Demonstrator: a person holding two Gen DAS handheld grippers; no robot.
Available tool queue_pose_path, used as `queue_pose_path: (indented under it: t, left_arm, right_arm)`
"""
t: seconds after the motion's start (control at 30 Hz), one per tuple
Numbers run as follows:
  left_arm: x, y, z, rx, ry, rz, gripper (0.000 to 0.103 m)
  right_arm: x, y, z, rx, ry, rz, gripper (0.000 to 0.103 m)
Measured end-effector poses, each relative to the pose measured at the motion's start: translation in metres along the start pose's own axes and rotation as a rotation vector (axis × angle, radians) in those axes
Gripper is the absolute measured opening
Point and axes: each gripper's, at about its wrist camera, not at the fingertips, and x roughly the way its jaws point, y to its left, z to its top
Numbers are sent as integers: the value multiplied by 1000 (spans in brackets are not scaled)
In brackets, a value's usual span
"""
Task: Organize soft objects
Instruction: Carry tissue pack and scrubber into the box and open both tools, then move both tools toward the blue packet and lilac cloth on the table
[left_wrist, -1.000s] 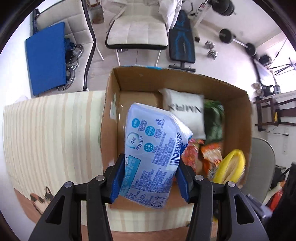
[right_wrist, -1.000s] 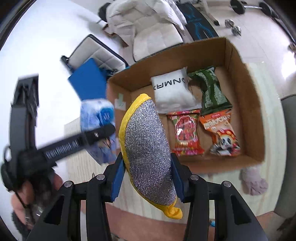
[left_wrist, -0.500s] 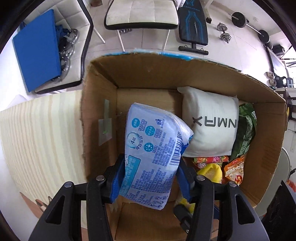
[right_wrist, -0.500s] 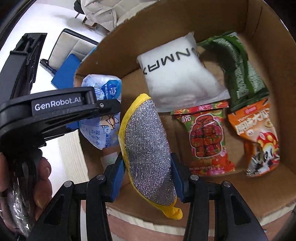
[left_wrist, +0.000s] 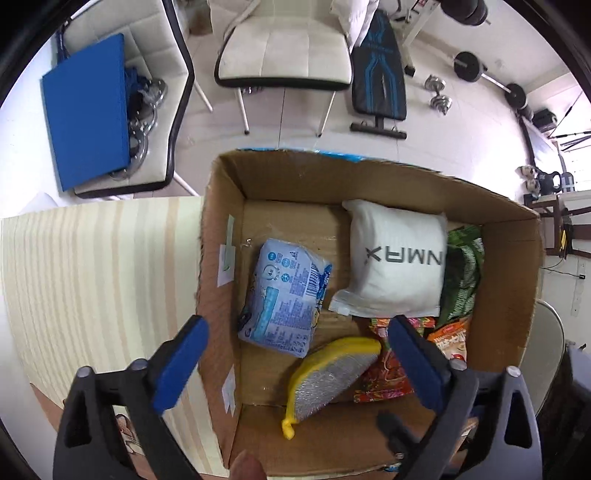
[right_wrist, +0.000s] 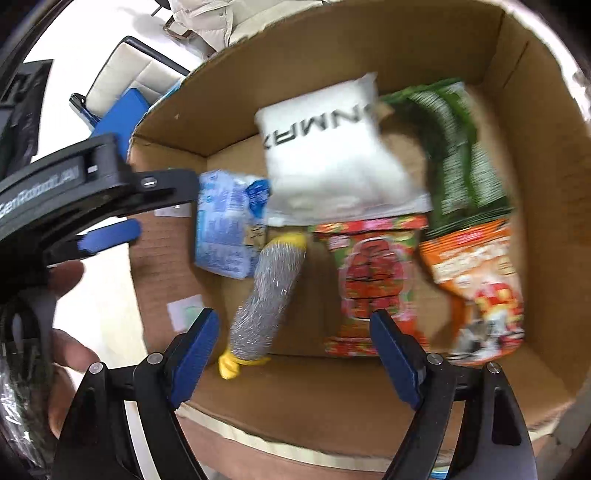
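While both hand-held grippers hang over the open cardboard box (left_wrist: 221, 236), neither has hold of anything. At the left edge of the left wrist view, a striped surface (left_wrist: 103, 266) carries the box. The left hand-held gripper (left_wrist: 295, 365) points straight down with its blue pads (left_wrist: 181, 363) spread wide; its jaws have just been opening, and nothing is pressed between them. The pale blue tissue pack (left_wrist: 286, 295) lies on the box floor at about 10 o'clock from the box's centre, close to the left wall and free of the pads. Just beside it, toward 5 o'clock, the yellow-rimmed silver scouring sponge (left_wrist: 328, 376) rests tilted on the floor, its edge against a red snack bag (left_wrist: 384, 380). A white pillow pack (left_wrist: 399, 258) sits at 1 o'clock, touching the tissue pack's corner and overlapping a green bag (left_wrist: 463, 273) along the right wall; an orange snack bag (left_wrist: 450, 339) lies below that.

From the right wrist view, the right hand-held gripper (right_wrist: 295, 354) also stands wide apart, its jaws having just been opening. The sponge lies on the box floor ahead of the fingers, nearer the left one, clear of both pads. That view is blurred. A hand (right_wrist: 62, 325) on the left hand-held gripper shows at 9 o'clock.
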Motion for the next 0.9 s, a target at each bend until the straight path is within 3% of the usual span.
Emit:
queue_pose_path:
  t: [0.03,0.1,0.3,0.57,0.9]
  left_arm:
    - [-3,0,-4,3,-14,5,100]
    - [-12,0,-13,10,-45,9,100]
    - [-40,-4,-52,39,-147,20,100]
    - [-79,-8,-112,76,-285,63,100]
    - [-127,-6,-166,41,-415,72,100]
  right_arm:
    - [-8,1,-1,-24,-16,-52,97]
    - [-17,2,-2,-54,-40,-115,103]
    - [-47,-8,-17,-124,-102,-235,103]
    - [-90,-20,-59,-164,-222,-292,103]
    - [-132,-13,-104,-198,-324,-258,103]
